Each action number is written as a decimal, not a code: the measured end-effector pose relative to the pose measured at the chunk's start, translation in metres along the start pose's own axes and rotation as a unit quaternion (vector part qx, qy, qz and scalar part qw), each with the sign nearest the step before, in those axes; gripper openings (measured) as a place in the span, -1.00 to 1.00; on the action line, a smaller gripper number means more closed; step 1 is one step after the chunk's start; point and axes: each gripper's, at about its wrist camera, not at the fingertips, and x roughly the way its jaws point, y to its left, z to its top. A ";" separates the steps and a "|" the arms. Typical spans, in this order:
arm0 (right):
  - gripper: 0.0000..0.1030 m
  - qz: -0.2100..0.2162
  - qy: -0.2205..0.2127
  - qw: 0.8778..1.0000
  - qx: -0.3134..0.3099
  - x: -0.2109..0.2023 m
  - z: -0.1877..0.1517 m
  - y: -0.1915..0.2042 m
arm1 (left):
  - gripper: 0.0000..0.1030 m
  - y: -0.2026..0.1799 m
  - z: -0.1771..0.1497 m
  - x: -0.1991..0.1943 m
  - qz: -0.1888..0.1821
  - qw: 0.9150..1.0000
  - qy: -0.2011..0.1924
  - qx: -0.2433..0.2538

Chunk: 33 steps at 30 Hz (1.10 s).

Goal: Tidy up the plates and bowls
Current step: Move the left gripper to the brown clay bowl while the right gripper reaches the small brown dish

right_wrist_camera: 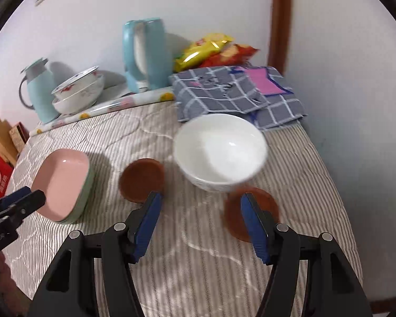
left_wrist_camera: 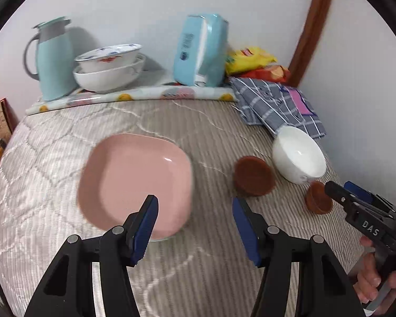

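Left tool [left_wrist_camera: 195,206]: blue pads spread apart, nothing between them, hovering over the striped quilt [left_wrist_camera: 52,158], tilted down. Left pad overlapping the near rim of the pink plate [left_wrist_camera: 134,179] in view, contact not clear. From the right wrist, pink plate seen stacked on a green plate [right_wrist_camera: 88,185], both lying flat on the bed's left side.

Right tool [right_wrist_camera: 200,206]: pads likewise apart and empty, above the quilt. Right pad in front of a brown bowl [right_wrist_camera: 250,211], upside down on the quilt; a second brown bowl [right_wrist_camera: 141,179], also inverted, just beyond the left pad. White bowl [right_wrist_camera: 220,150] upright between and behind the two brown ones, near the right one, blurred at the rim. In the left wrist view, right tool entering from the lower right edge, gripped by a hand [left_wrist_camera: 369,285].

Further out: checked cloth [right_wrist_camera: 235,95] folded behind the white bowl, a pink tag [right_wrist_camera: 261,82] on it. Snack bags [right_wrist_camera: 211,50], yellow and red, against the wall. Blue pack [left_wrist_camera: 200,50] standing on a patterned sheet [left_wrist_camera: 134,96] at the bed's far edge. Two patterned bowls [left_wrist_camera: 109,66] nested beside it, then a teal jug [left_wrist_camera: 52,58] at the far left. Boxes [right_wrist_camera: 0,163] beyond the bed's left edge.
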 end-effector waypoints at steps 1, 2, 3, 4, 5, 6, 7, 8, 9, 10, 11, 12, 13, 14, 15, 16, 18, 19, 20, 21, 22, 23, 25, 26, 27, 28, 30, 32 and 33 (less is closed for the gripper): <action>0.21 0.002 0.000 1.000 0.007 -0.001 -0.002 -0.008 | 0.10 -0.005 0.000 0.003 -0.003 1.000 0.004 0.002; 0.21 0.004 0.001 1.000 0.014 -0.001 -0.004 -0.016 | 0.10 -0.011 0.000 0.007 -0.001 1.000 0.006 0.000; 0.21 0.003 0.001 1.000 0.020 -0.001 -0.006 -0.022 | 0.10 -0.015 0.001 0.009 -0.001 1.000 0.006 -0.002; 0.21 0.002 0.001 1.000 0.025 -0.002 -0.008 -0.029 | 0.10 -0.018 0.001 0.011 -0.003 1.000 0.007 -0.002; 0.21 0.001 -0.001 1.000 0.029 -0.002 -0.010 -0.038 | 0.10 -0.022 0.001 0.014 -0.006 1.000 0.008 -0.003; 0.21 -0.002 -0.003 0.999 0.032 -0.002 -0.012 -0.044 | 0.10 -0.026 0.002 0.016 -0.010 1.000 0.009 -0.004; 0.21 -0.003 -0.004 0.999 0.034 -0.003 -0.013 -0.047 | 0.10 -0.029 0.002 0.018 -0.011 1.000 0.010 -0.005; 0.21 -0.006 -0.005 0.999 0.035 -0.002 -0.014 -0.054 | 0.10 -0.033 0.003 0.022 -0.011 1.000 0.012 -0.008; 0.21 -0.010 -0.005 0.999 0.036 -0.002 -0.016 -0.058 | 0.10 -0.034 0.003 0.024 -0.011 1.000 0.013 -0.009; 0.21 -0.014 -0.005 0.999 0.037 -0.001 -0.017 -0.063 | 0.10 -0.037 0.004 0.026 -0.010 1.000 0.013 -0.011; 0.21 -0.019 -0.006 0.999 0.040 0.000 -0.018 -0.068 | 0.10 -0.039 0.005 0.029 -0.008 1.000 0.013 -0.013; 0.21 -0.024 -0.007 0.999 0.042 0.001 -0.019 -0.073 | 0.10 -0.040 0.005 0.032 -0.006 1.000 0.012 -0.015; 0.21 -0.027 -0.006 0.999 0.046 0.003 -0.020 -0.077 | 0.10 -0.041 0.005 0.034 -0.005 1.000 0.013 -0.017; 0.21 -0.027 -0.005 0.998 0.048 0.005 -0.021 -0.081 | 0.10 -0.042 0.006 0.038 -0.005 1.000 0.016 -0.021; 0.21 -0.027 -0.003 0.998 0.049 0.007 -0.022 -0.084 | 0.10 -0.043 0.007 0.040 -0.005 1.000 0.017 -0.022; 0.21 -0.028 -0.001 0.998 0.051 0.010 -0.022 -0.088 | 0.10 -0.044 0.007 0.044 -0.005 1.000 0.019 -0.024; 0.18 -0.029 0.001 0.998 0.054 0.014 -0.025 -0.094 | 0.10 -0.046 0.007 0.048 0.000 1.000 0.018 -0.024; 0.16 -0.028 0.003 0.998 0.054 0.017 -0.026 -0.096 | 0.10 -0.047 0.007 0.052 0.004 1.000 0.018 -0.023; 0.13 -0.025 0.006 0.998 0.054 0.020 -0.026 -0.097 | 0.10 -0.048 0.007 0.055 0.005 1.000 0.020 -0.023; 0.12 -0.023 0.009 0.998 0.052 0.023 -0.026 -0.098 | 0.10 -0.050 0.008 0.058 0.007 0.999 0.022 -0.023; 0.08 -0.022 0.012 0.998 0.051 0.027 -0.027 -0.099 | 0.10 -0.051 0.008 0.061 0.007 0.999 0.025 -0.023; 0.05 -0.021 0.015 0.998 0.050 0.030 -0.027 -0.100 | 0.10 -0.051 0.008 0.065 0.008 0.999 0.027 -0.025; -0.03 -0.015 0.021 0.998 0.051 0.036 -0.027 -0.102 | 0.10 -0.052 0.009 0.072 0.008 0.999 0.031 -0.029; -0.06 -0.011 0.025 0.998 0.052 0.039 -0.027 -0.103 | 0.09 -0.053 0.010 0.075 0.007 0.999 0.034 -0.031; -0.07 -0.010 0.027 0.998 0.054 0.041 -0.027 -0.103 | 0.09 -0.054 0.010 0.078 0.007 0.999 0.036 -0.031; -0.09 -0.007 0.029 0.998 0.055 0.044 -0.027 -0.103 | 0.09 -0.054 0.011 0.081 0.005 0.999 0.038 -0.033; -0.14 -0.002 0.034 0.998 0.055 0.051 -0.027 -0.104 | 0.09 -0.055 0.011 0.087 0.004 0.998 0.043 -0.034; -0.24 0.002 0.040 0.998 0.054 0.057 -0.027 -0.104 | 0.06 -0.057 0.012 0.093 0.005 0.998 0.046 -0.031; -0.25 0.003 0.042 0.998 0.054 0.060 -0.027 -0.103 | 0.03 -0.059 0.013 0.095 0.007 0.999 0.046 -0.027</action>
